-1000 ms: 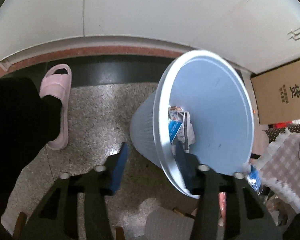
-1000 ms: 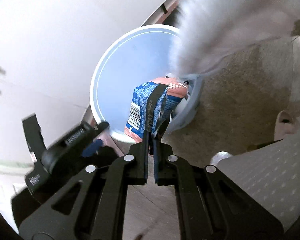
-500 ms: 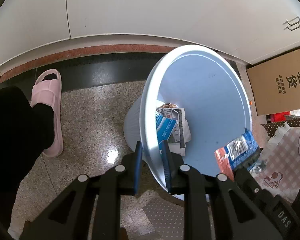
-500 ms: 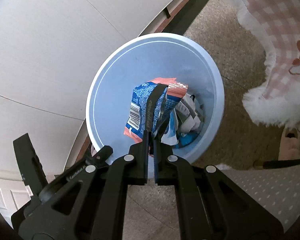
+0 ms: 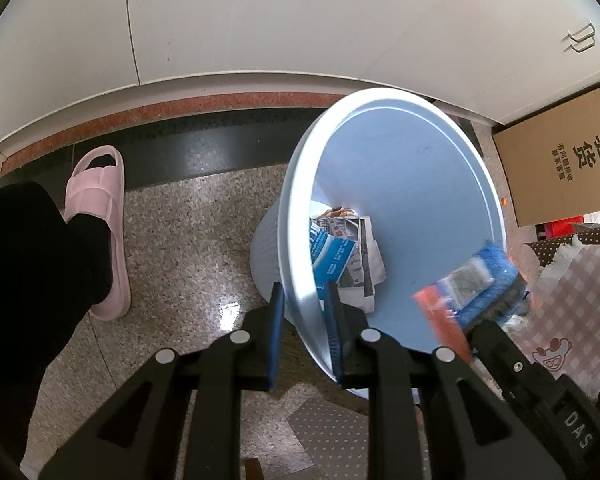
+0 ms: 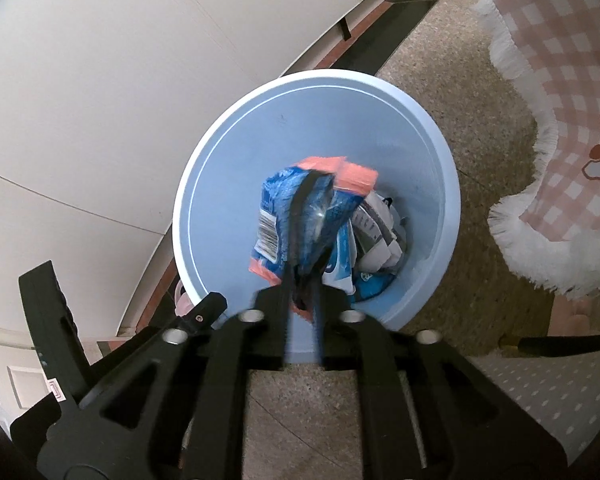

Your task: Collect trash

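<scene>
L gripper [image 5: 304, 300] is clamping the near rim of the blue bin [image 5: 440, 200], one finger inside, one outside. Papers [image 5: 348, 256] are lying at the btm. Blue-orange wrapper [image 5: 468, 300] is hanging blurred over bin's R side. Pink slipper [image 5: 100, 232] is resting on floor, L.

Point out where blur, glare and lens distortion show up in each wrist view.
Left wrist view: fisheye bends the cabinet base into an arc; a glare spot sits on the speckled floor; the blue-and-orange snack wrapper is motion-smeared. Right wrist view: the right gripper, whose jaws have just been opening, is blurred, as is the wrapper between them; the blue trash bin stays sharp.
</scene>
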`<state>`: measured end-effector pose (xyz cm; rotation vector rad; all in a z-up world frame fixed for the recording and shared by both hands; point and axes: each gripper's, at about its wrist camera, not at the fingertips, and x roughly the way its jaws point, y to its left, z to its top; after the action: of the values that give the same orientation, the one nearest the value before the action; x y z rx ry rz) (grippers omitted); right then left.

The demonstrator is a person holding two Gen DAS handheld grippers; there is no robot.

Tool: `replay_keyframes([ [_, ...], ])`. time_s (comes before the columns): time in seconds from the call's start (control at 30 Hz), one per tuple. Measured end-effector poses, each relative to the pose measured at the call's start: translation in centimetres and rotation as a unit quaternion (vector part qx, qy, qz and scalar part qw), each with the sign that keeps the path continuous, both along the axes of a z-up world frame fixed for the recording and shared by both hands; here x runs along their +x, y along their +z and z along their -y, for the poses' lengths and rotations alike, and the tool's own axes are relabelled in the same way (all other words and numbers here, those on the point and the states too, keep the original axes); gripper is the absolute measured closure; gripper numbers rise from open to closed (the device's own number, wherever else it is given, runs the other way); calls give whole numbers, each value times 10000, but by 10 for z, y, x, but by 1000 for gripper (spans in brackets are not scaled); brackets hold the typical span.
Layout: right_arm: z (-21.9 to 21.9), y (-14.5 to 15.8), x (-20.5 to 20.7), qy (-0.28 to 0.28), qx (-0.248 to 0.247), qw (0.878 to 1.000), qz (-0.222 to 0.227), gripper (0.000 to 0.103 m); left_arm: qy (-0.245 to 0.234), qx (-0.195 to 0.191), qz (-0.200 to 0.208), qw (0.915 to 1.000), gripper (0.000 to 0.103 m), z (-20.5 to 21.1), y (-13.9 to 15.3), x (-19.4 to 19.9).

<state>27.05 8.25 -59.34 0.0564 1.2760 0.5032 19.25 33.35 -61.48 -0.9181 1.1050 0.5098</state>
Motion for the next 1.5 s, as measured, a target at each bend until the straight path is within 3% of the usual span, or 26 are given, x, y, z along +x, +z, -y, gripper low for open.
replay_keyframes([
  [0.03,1,0,0,-34,7,10000,24,47,4,-5,3,10000,83,0,0,0],
  [0.07,2,2,-1,-82,33,9999,87,45,6,-9,3,10000,83,0,0,0],
  [0.23,5,3,-1,-143,96,9998,31,45,52,-108,-27,9999,81,-3,-2,-1],
  [0.37,7,7,0,-266,310,9991,-133,45,218,-236,-162,9994,51,-8,3,-5],
  [0.47,6,14,-1,-345,605,9971,-321,43,369,-146,-230,9989,45,-15,19,-12],
  [0.7,-22,49,-9,-198,1294,9890,-693,42,328,678,-375,9965,36,-39,94,-28],
  [0.8,-43,74,-20,96,1473,9873,-588,41,389,929,-207,9947,36,-49,130,-39],
  [1.03,-59,165,-57,600,1409,9878,285,41,343,1365,355,9894,34,-50,221,-60],
  [1.2,-40,252,-81,688,1121,9822,1342,37,166,1576,956,9827,32,-29,291,-73],
  [1.33,-14,317,-101,608,1076,9717,2012,36,-60,1845,1466,9718,31,1,350,-81],
  [1.5,38,400,-134,431,1113,9498,2893,32,-409,2100,2209,9515,28,47,427,-96],
])
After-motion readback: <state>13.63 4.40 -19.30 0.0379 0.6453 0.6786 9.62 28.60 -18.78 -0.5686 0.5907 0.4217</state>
